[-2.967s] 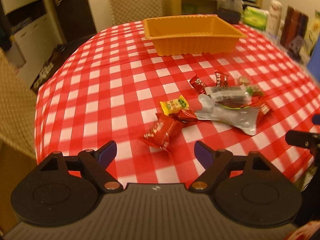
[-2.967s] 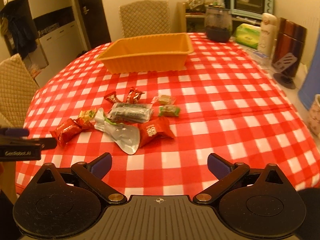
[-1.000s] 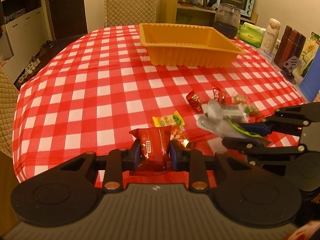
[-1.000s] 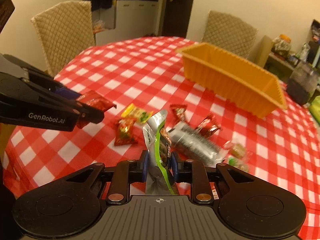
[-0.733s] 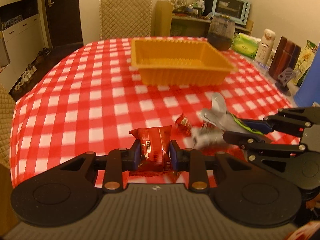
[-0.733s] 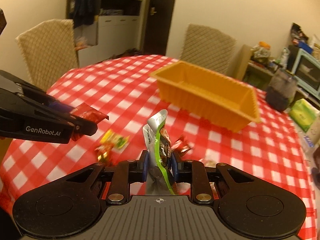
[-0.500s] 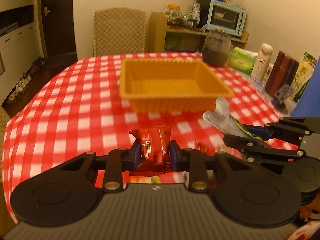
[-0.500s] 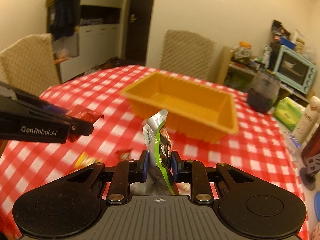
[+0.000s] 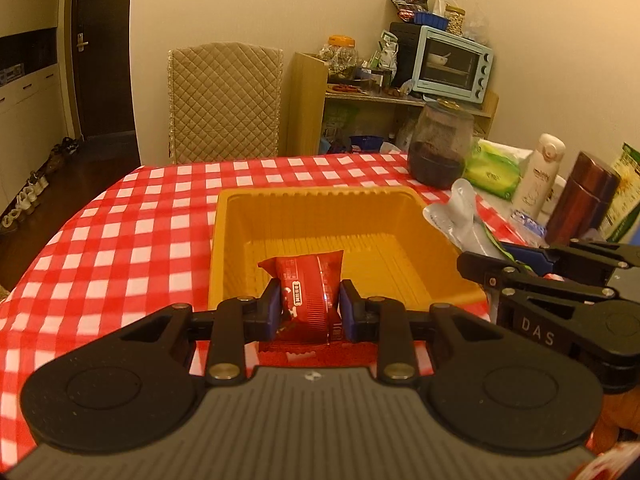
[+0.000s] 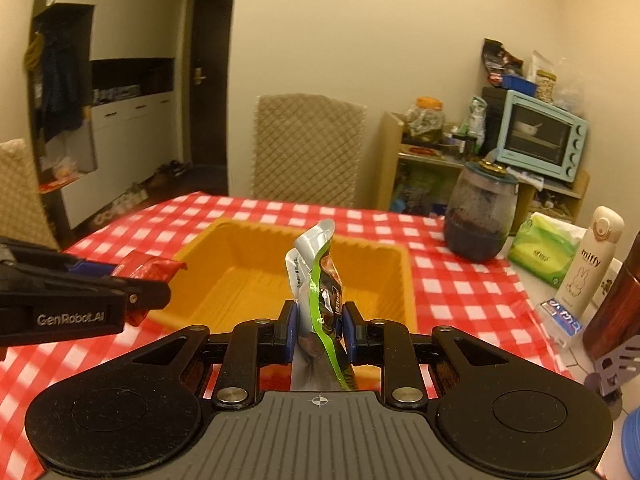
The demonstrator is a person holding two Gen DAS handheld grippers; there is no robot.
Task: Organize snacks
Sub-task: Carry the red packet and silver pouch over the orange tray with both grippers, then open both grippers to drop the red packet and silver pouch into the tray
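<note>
Two snack packets held over one orange plastic tray (image 9: pixel 224 240)

The left gripper (image 9: pixel 308 310) pinches one red foil snack packet (image 9: pixel 306 288) above the tray's near edge; the right gripper (image 10: pixel 318 330) pinches one silver pouch with a green stripe (image 10: pixel 314 280) at the tray's right edge.

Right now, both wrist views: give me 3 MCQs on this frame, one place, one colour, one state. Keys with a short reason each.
1. Where is the orange tray?
A. on the checked tablecloth
B. on a chair
C. on the floor

2. What colour is the packet in the left gripper?
A. blue
B. red
C. white

3. The right gripper is:
A. open, nothing in it
B. out of view
C. shut on a silver pouch

A: tablecloth surrounds the tray.
B: red wrapper between the pads.
C: silver pouch pinched upright.
</note>
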